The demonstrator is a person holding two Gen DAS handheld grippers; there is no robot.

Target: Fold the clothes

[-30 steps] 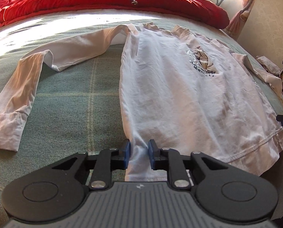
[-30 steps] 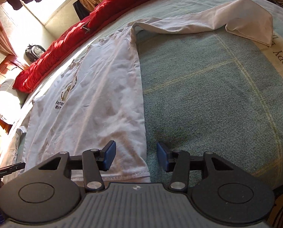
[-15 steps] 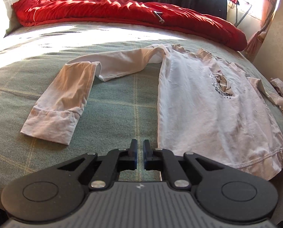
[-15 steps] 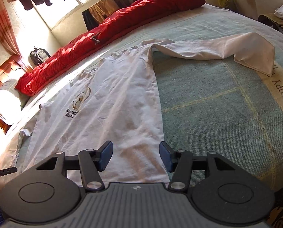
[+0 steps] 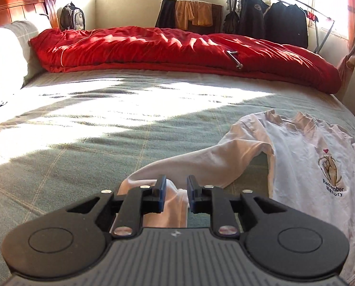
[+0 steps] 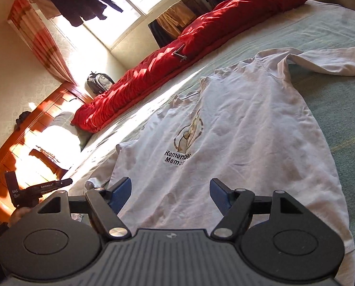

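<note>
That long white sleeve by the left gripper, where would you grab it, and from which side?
Likely near the cuff end of the sleeve, which lies between the open left gripper fingers. Come from above, pinching across its width: it lies flat and limp on the bed, so the free end lifts and folds toward the shirt most easily.

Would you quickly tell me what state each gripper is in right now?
Left gripper: open, jaws either side of the white shirt's sleeve, not clamped.
Right gripper: wide open over the shirt body, holding nothing.
</note>
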